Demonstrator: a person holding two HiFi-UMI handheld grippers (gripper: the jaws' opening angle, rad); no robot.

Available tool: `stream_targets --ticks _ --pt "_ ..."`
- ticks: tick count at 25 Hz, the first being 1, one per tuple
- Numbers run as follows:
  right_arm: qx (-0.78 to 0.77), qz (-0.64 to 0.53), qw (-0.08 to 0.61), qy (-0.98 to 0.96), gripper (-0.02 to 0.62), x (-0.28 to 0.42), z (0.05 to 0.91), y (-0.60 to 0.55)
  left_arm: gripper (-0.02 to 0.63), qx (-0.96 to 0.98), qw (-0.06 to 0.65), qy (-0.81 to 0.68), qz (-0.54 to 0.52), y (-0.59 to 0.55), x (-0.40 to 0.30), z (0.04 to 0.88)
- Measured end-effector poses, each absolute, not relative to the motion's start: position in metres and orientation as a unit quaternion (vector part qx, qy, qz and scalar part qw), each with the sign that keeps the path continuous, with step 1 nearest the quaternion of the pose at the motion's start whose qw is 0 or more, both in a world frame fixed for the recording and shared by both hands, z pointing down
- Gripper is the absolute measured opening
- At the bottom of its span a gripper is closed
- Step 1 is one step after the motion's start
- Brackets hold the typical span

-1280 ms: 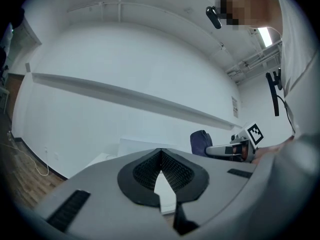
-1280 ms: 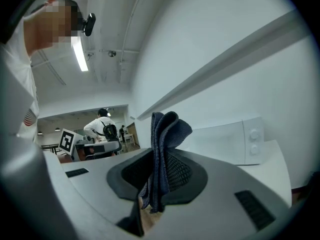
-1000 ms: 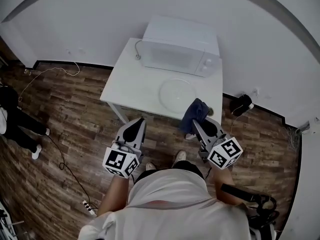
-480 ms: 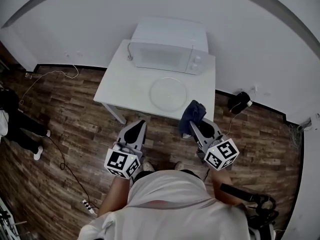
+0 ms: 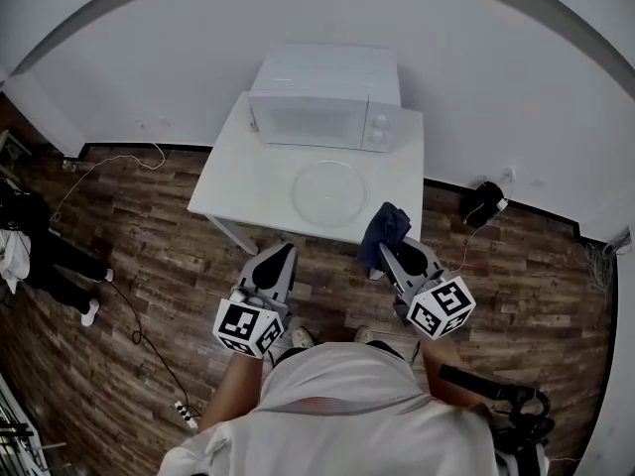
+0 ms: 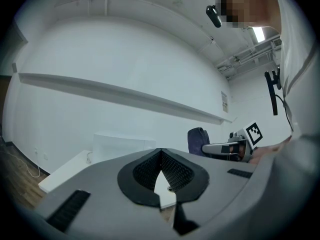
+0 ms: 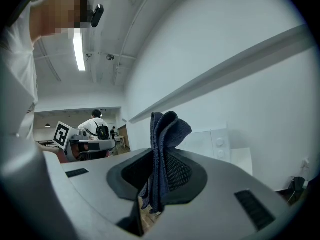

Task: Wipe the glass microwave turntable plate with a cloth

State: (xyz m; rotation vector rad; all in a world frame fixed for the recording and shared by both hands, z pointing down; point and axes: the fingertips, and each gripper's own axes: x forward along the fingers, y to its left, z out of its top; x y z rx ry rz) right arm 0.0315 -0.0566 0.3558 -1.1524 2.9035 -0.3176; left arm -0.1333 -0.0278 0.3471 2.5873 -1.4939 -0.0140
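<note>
The clear glass turntable plate point(image 5: 328, 187) lies flat on the white table point(image 5: 243, 181), in front of the microwave point(image 5: 322, 97). My right gripper point(image 5: 389, 249) is shut on a dark blue cloth point(image 5: 383, 231), held just off the table's near right edge; the cloth point(image 7: 162, 149) stands folded between the jaws in the right gripper view. My left gripper point(image 5: 280, 260) hovers over the floor before the table's near edge, jaws shut with nothing in them point(image 6: 159, 165). Both grippers are apart from the plate.
The microwave's door is closed. A table leg point(image 5: 230, 233) stands near the left gripper. Wooden floor surrounds the table, with a cable point(image 5: 129, 310) and a person's legs point(image 5: 60, 266) at the left and a dark object point(image 5: 484, 204) by the wall at the right.
The view has shifted: table and microwave now sit a little further left and lower in frame. Both grippers stay roughly where they were, the right one still holding the cloth.
</note>
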Motion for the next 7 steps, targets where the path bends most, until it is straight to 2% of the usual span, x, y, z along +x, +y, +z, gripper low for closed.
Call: stream_targets --ticks 7 --pt "-0.37 -0.1 -0.006 0.923 0.061 0.0401 0.3566 -0.0513 0.011 0.866 0.086 -0.493 -0.002 -0.0244 -0.1249 0.3521"
